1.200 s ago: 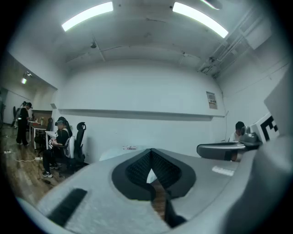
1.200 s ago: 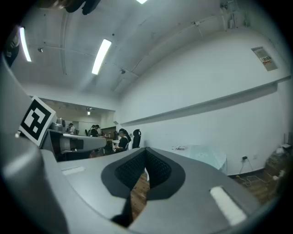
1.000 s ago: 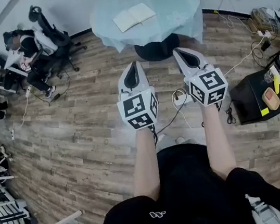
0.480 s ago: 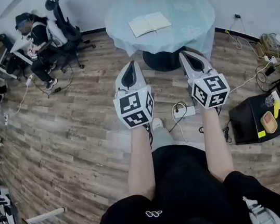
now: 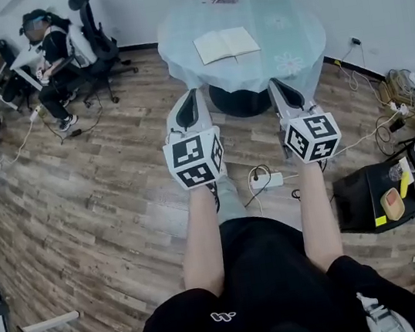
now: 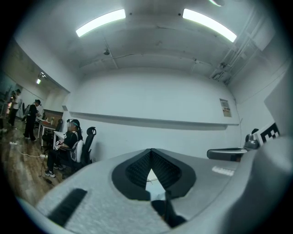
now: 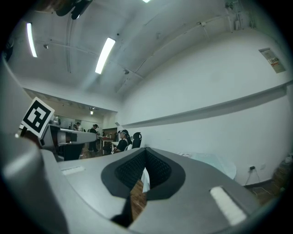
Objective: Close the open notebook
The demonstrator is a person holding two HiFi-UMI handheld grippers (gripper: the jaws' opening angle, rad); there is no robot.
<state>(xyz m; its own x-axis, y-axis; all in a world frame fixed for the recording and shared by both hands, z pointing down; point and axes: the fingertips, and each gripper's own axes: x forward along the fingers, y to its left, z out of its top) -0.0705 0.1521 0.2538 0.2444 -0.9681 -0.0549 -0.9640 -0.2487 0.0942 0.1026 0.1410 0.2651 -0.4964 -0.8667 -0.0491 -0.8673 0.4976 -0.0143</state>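
The left tongs (image 5: pixel 192 95) and right tongs (image 5: pixel 276 83) are both pinched together on nothing, held side by side and level above the wood floor (image 5: pixel 116 183). Beyond them, on the far side, the round table (image 5: pixel 289 39) carries the notebook (image 5: pixel 226 44), lying open and flat, well apart from either tip. Nothing looks done yet: reaching it and folding one cover over both remain.
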